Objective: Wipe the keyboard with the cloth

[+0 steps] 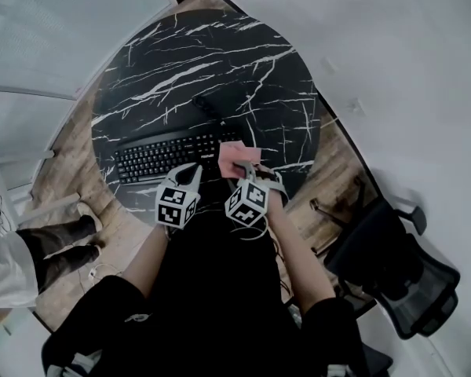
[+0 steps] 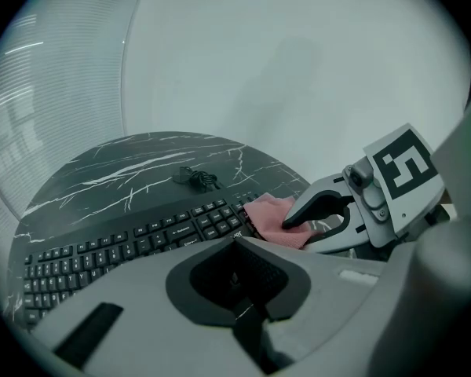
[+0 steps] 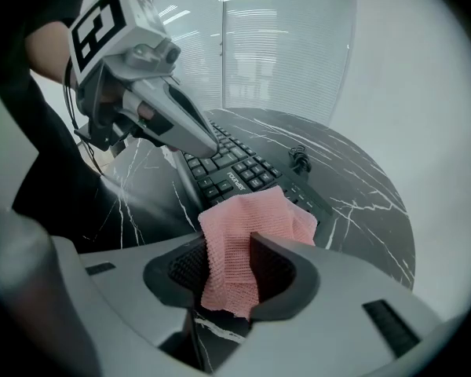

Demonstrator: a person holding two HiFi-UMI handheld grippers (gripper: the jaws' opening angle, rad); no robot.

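- Both forearms reach forward from the person's body and lie side by side, close together, over the near edge of the round black marble bench [image 1: 212, 61].
- The left hand tilts its left tongs [image 1: 190, 171] forward and down. They hang over the near edge of the keyboard [image 1: 165, 154], towards its right half.
- The left tongs stand released: the dark pads are apart and nothing sits between them in the left gripper view.
- The right hand tips its right tongs [image 1: 251, 175] more steeply down, just beside the left tongs, with the two marker cubes almost level with each other.
- The right tongs are clenched on the pink cloth [image 3: 239, 226]. A fold of it runs down between the pads and the rest spreads out ahead of the tips.
- The free part of the cloth lies at the right end of the keyboard, over its last keys and near corner. I cannot tell whether it presses on the keys.
- The keyboard lies slantwise on the near part of the bench, and a small coiled black cable [image 2: 195, 177] lies on the marble beyond it.
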